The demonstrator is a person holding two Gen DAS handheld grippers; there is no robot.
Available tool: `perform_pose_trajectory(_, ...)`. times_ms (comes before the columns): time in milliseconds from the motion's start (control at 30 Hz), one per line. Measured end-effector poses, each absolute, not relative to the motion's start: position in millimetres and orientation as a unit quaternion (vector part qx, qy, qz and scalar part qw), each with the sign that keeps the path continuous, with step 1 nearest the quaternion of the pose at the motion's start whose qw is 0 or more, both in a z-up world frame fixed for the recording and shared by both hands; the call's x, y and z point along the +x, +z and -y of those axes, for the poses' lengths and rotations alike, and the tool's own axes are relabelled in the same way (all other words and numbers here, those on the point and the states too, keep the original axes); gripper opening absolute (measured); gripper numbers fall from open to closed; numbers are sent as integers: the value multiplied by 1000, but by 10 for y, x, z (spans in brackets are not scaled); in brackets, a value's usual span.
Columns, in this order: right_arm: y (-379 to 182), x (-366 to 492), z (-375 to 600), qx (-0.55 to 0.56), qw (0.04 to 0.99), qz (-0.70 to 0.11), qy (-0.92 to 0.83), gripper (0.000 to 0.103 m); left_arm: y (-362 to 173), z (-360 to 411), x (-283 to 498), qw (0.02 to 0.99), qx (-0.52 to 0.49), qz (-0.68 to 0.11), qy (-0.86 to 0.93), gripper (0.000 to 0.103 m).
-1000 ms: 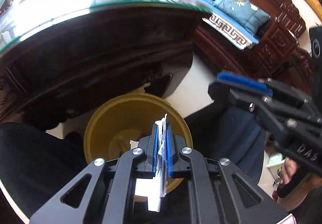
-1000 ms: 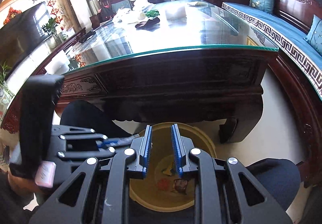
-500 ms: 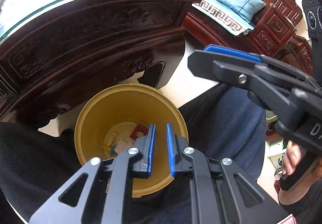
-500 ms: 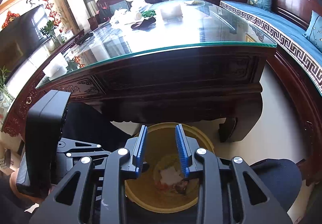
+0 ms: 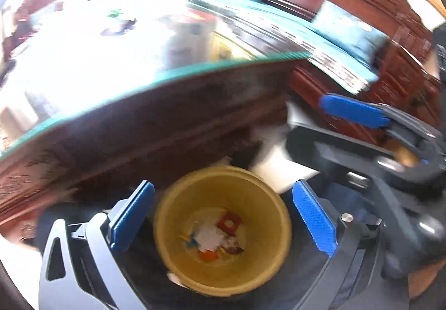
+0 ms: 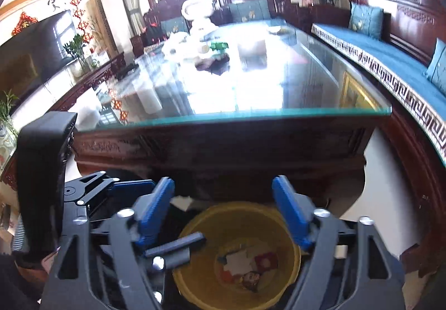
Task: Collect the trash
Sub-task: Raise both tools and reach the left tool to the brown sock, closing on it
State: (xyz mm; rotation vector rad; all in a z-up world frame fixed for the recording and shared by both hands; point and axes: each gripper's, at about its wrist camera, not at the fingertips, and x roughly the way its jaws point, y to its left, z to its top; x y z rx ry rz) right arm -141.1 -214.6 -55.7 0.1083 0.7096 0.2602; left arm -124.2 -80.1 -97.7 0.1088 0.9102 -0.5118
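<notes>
A yellow bin (image 5: 223, 229) stands on the floor below me, also in the right wrist view (image 6: 237, 257). White paper (image 5: 210, 239) and coloured wrappers (image 5: 230, 222) lie at its bottom; they also show in the right wrist view (image 6: 239, 261). My left gripper (image 5: 223, 218) is wide open and empty above the bin. My right gripper (image 6: 225, 212) is wide open and empty above the bin too. It shows in the left wrist view (image 5: 354, 110) at the right. More items (image 6: 214, 50) lie far off on the glass table top.
A dark carved wooden table with a glass top (image 6: 251, 114) stands just beyond the bin. A wooden bench with blue cushions (image 6: 390, 59) runs along the right. My dark-trousered legs (image 5: 334, 268) flank the bin. A white scrap (image 6: 181, 201) lies on the floor beside the bin.
My left gripper let the white paper fall into the bin, then opened wide. My right gripper opened wide too. Both views have tilted up towards the table.
</notes>
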Motion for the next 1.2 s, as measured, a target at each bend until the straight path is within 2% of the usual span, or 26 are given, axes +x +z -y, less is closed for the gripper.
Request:
perform_pose_trajectory(33,-491,-1374,2125,52,931,-338,126,90,-944,768,-1207,869,50,-433,-235,99)
perform_pose_trajectory(133,-356,-1260,2067,43,937,-322,130,95,-817,646,-1075,886,52,-416,-199,99)
perform_pose_trajectory(267,-233,-1027,1979,36,937,-326,118,95,-663,503,-888,896,53,-413,-152,99)
perform_pose_trajectory(400,-158,-754,1862,24,934,-340,104,95,-471,214,-754,909,-30,-369,-193,99)
perform_pose_trajectory(533,-64,-557,1838,51,935,-321,140,95,-327,109,-660,936,-30,-307,-170,99)
perform_pose_trajectory(700,11,-357,1893,65,946,-287,139,95,-207,62,-433,948,-52,-270,-157,99)
perform_pose_trajectory(800,44,-171,1918,59,946,-293,128,95,-168,114,-174,947,-48,-280,-148,99)
perform_pose_trajectory(967,144,86,1826,-21,960,-266,79,95,-128,166,323,947,-8,-309,-88,99)
perform_pose_trajectory(1200,102,561,2006,40,950,-287,115,95,-208,162,906,941,-46,-320,-101,99)
